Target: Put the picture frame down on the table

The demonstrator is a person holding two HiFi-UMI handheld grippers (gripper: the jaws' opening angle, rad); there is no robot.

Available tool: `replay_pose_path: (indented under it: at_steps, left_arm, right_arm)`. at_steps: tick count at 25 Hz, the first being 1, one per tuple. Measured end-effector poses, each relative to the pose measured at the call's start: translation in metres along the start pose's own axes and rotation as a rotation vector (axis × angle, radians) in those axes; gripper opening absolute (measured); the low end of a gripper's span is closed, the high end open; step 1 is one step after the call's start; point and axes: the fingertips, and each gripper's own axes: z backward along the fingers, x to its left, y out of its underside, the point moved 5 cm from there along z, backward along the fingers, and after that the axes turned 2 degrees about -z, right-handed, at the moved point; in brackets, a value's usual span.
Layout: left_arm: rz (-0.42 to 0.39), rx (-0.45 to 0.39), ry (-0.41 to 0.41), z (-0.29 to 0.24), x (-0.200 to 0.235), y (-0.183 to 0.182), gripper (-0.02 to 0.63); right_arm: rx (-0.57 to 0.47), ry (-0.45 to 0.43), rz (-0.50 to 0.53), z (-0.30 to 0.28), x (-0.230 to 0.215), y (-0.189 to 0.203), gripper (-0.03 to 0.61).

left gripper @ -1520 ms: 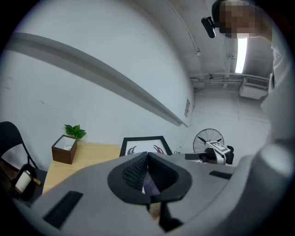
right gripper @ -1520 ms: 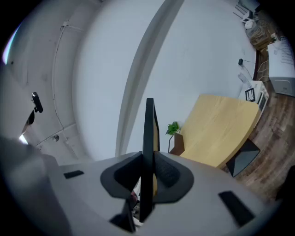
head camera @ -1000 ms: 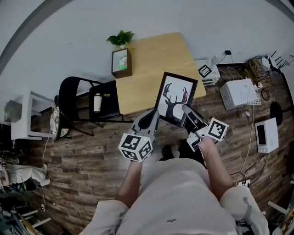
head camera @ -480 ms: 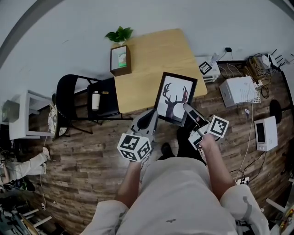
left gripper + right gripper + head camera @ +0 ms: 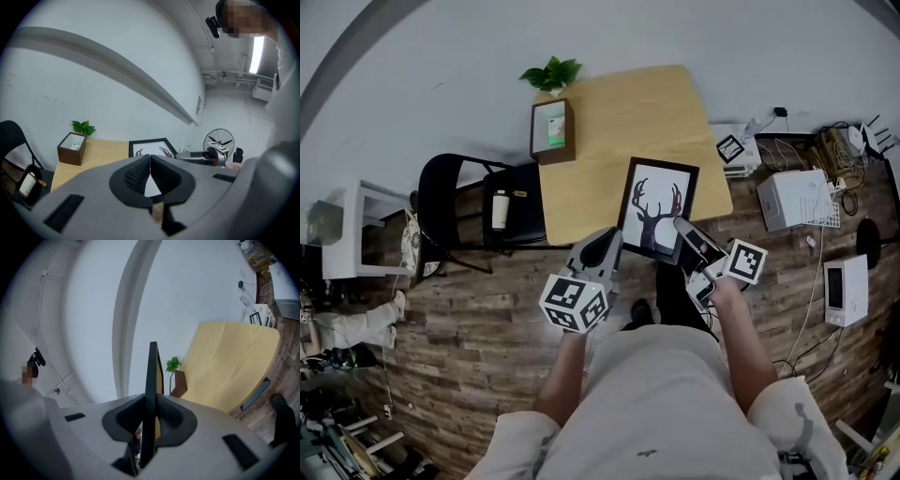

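Note:
A black picture frame [image 5: 656, 208] with a deer-head print hangs over the near right corner of the light wooden table [image 5: 619, 131]. My right gripper [image 5: 681, 227] is shut on the frame's near right edge; in the right gripper view the frame [image 5: 152, 380] stands edge-on between the jaws. My left gripper [image 5: 607, 246] sits just left of the frame's near edge, shut with nothing between its jaws. In the left gripper view the frame [image 5: 150, 148] shows beyond the closed jaws, lying roughly level above the table [image 5: 93, 157].
A brown box [image 5: 551, 129] with a small green plant [image 5: 551, 75] stands at the table's far left. A black folding chair [image 5: 478, 211] holding a bottle [image 5: 500, 208] is left of the table. White devices [image 5: 797, 199] and cables lie on the floor at right.
The frame has moved farther over the table and looks more level. Both grippers have moved forward with it.

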Motion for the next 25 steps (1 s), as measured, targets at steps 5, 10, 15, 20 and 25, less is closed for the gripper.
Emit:
replay_pose_path:
  at_steps: [5, 10, 15, 20, 25]
  left_arm:
    - [0.015, 0.007, -0.029, -0.035, 0.030, -0.022, 0.008]
    - [0.029, 0.008, -0.049, -0.054, 0.038, -0.029, 0.008]
    - [0.039, 0.012, -0.076, -0.078, 0.045, -0.037, 0.008]
    - [0.042, 0.013, -0.105, -0.103, 0.052, -0.048, 0.008]
    - [0.048, 0.018, -0.128, -0.128, 0.053, -0.056, 0.008]
  right_arm:
    - [0.037, 0.006, -0.010, -0.037, -0.015, -0.040, 0.067]
    - [0.064, 0.006, -0.022, -0.052, -0.022, -0.061, 0.067]
    - [0.095, 0.000, -0.025, -0.065, -0.034, -0.088, 0.067]
    - [0.120, -0.006, -0.034, -0.074, -0.046, -0.116, 0.067]
    - [0.143, -0.021, -0.056, -0.082, -0.057, -0.142, 0.067]
